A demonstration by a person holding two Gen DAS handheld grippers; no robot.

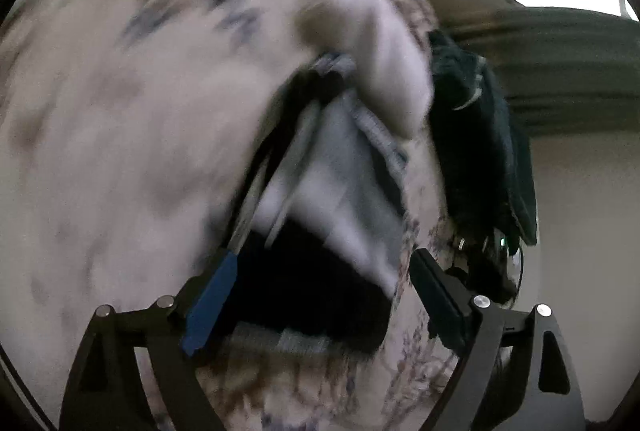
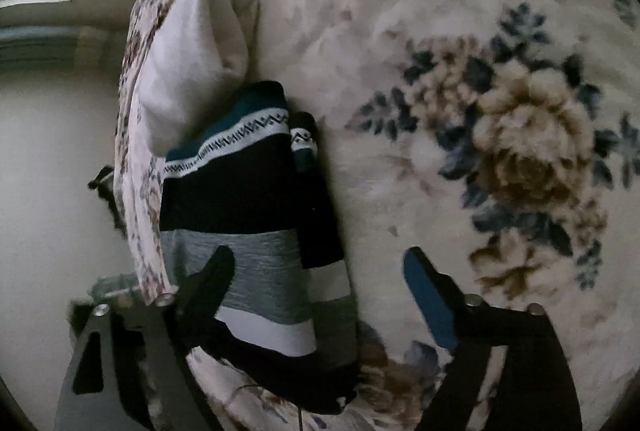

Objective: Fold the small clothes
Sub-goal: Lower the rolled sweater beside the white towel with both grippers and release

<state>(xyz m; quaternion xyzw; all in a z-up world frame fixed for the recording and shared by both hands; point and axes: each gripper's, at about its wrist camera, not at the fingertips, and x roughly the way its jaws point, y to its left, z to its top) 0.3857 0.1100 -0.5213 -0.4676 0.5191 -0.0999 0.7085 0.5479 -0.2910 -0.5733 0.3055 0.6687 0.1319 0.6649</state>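
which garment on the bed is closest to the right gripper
The striped sweater, banded black, grey and white, lies between the open right gripper fingers; the white garment sits farther away.

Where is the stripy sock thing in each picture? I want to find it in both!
Left wrist view: the striped garment is blurry, in the lower middle, between the open left gripper fingers.
Right wrist view: it lies left of centre, running from the middle down to the bottom, partly between the open right gripper fingers.
Shared landmark: the white cloth just beyond it, on the floral blanket.
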